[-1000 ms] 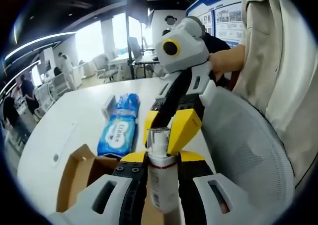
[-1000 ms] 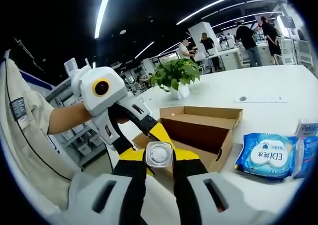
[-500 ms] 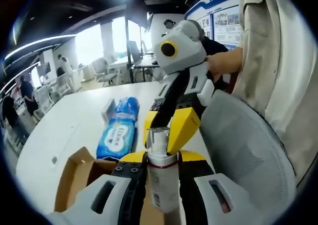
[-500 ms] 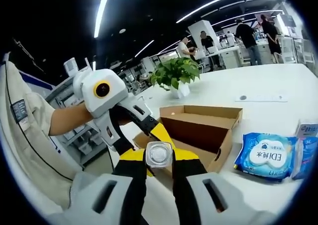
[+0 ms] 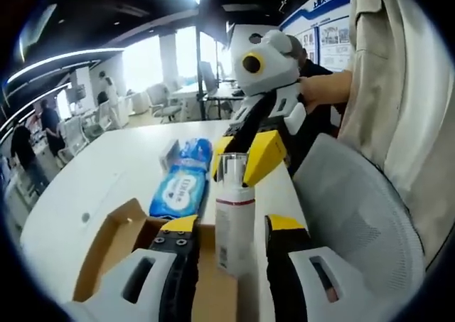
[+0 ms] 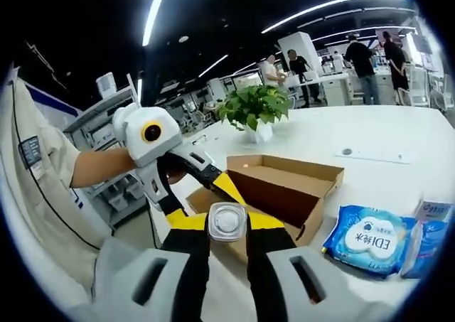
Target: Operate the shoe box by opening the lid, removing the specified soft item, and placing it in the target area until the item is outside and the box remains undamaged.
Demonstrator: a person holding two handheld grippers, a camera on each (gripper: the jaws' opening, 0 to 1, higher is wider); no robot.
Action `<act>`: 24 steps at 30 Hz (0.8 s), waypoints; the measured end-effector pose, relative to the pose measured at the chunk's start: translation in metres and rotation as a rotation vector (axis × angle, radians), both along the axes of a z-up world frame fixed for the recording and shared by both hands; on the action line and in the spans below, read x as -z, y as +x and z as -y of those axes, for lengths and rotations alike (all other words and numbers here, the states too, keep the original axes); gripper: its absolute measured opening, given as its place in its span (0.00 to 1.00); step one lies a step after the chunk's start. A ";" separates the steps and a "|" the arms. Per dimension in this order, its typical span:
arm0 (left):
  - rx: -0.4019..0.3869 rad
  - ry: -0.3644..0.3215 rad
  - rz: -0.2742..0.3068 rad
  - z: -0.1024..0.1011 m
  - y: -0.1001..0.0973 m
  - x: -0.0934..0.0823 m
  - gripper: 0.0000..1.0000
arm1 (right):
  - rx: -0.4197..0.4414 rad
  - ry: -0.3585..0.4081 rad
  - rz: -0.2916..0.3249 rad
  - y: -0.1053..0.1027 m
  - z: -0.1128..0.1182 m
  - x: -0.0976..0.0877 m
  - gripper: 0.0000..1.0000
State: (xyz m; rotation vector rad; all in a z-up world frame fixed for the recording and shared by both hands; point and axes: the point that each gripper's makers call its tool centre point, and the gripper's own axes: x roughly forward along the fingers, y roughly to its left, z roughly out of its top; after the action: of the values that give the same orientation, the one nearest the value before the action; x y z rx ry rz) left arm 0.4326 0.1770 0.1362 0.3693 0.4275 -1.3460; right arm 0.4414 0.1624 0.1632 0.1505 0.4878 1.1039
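Open brown shoe box [image 6: 284,187] — white bottle [image 5: 234,226] upright.

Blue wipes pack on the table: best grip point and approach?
Judging by its pose, take the wipes pack across its short width near the middle, coming from above: it lies flat and soft on the table, apart from the cardboard box.

The shoe box [image 6: 284,187] is matt brown cardboard. The bottle [image 5: 234,226] looks like smooth white plastic with a clear glossy cap. The wipes pack [image 6: 362,238] is shiny blue film. The table [image 6: 370,133] is smooth, white, slightly glossy.
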 end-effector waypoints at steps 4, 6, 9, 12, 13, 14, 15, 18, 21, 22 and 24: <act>-0.042 -0.017 -0.016 -0.009 0.001 -0.001 0.40 | -0.013 -0.024 0.025 0.005 0.004 -0.002 0.16; -0.074 -0.023 -0.024 -0.017 0.002 -0.001 0.42 | -0.022 -0.034 0.036 0.008 0.007 -0.003 0.16; -0.118 -0.028 -0.036 -0.028 0.004 -0.001 0.44 | -0.032 -0.052 0.053 0.015 0.013 -0.005 0.16; -0.169 -0.036 -0.037 -0.039 0.008 -0.002 0.45 | -0.046 -0.082 0.082 0.023 0.018 -0.007 0.16; -0.188 -0.041 -0.037 -0.044 0.010 -0.002 0.46 | -0.050 -0.089 0.087 0.025 0.020 -0.008 0.16; -0.199 -0.042 -0.041 -0.047 0.010 -0.002 0.46 | -0.052 -0.094 0.092 0.027 0.022 -0.010 0.16; -0.215 -0.043 -0.040 -0.051 0.011 -0.002 0.46 | -0.054 -0.098 0.098 0.030 0.023 -0.011 0.16; -0.247 -0.045 -0.043 -0.060 0.013 -0.001 0.47 | -0.065 -0.123 0.122 0.039 0.029 -0.014 0.16; -0.281 -0.048 -0.045 -0.070 0.014 -0.001 0.49 | -0.082 -0.148 0.149 0.049 0.035 -0.017 0.16; -0.296 -0.049 -0.044 -0.075 0.015 -0.001 0.49 | -0.086 -0.154 0.157 0.051 0.036 -0.018 0.16; -0.325 -0.053 -0.046 -0.082 0.016 -0.002 0.50 | -0.101 -0.174 0.171 0.057 0.040 -0.019 0.16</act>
State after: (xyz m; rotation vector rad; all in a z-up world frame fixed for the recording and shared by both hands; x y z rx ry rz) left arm 0.4487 0.2587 0.1379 0.2141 0.4670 -1.0480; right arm 0.4985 0.1224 0.1817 -0.1214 0.4392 1.1555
